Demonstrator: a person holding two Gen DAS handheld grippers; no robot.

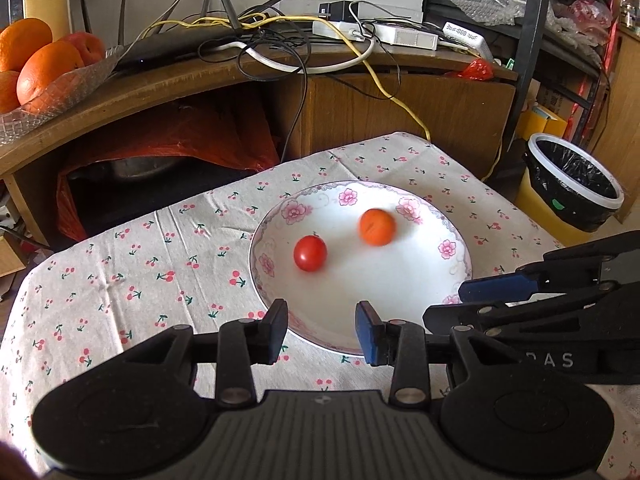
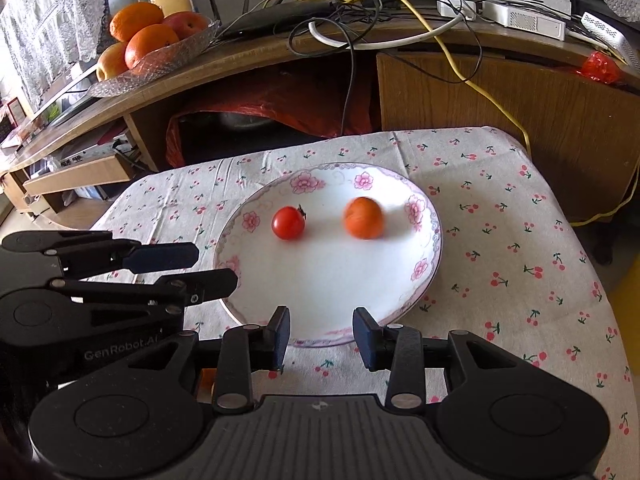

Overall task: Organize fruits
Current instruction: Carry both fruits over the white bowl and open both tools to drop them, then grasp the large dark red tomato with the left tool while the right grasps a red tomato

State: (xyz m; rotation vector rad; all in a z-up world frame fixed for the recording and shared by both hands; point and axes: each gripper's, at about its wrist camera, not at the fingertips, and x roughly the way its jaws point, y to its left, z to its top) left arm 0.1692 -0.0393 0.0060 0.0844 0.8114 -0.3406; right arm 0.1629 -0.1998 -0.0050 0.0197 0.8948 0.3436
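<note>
A white plate with pink flowers on its rim sat on the cherry-print cloth covering the tabletop, at the centre of both views. On it lay a red tomato and, a little to its right and apart from it, a blurred orange fruit. The left claw hung wide and empty over the plate's near rim. The right claw was likewise spread wide, holding nothing, over that rim. At the upper left of the frame, a glass bowl of oranges stood on a wooden shelf.
</note>
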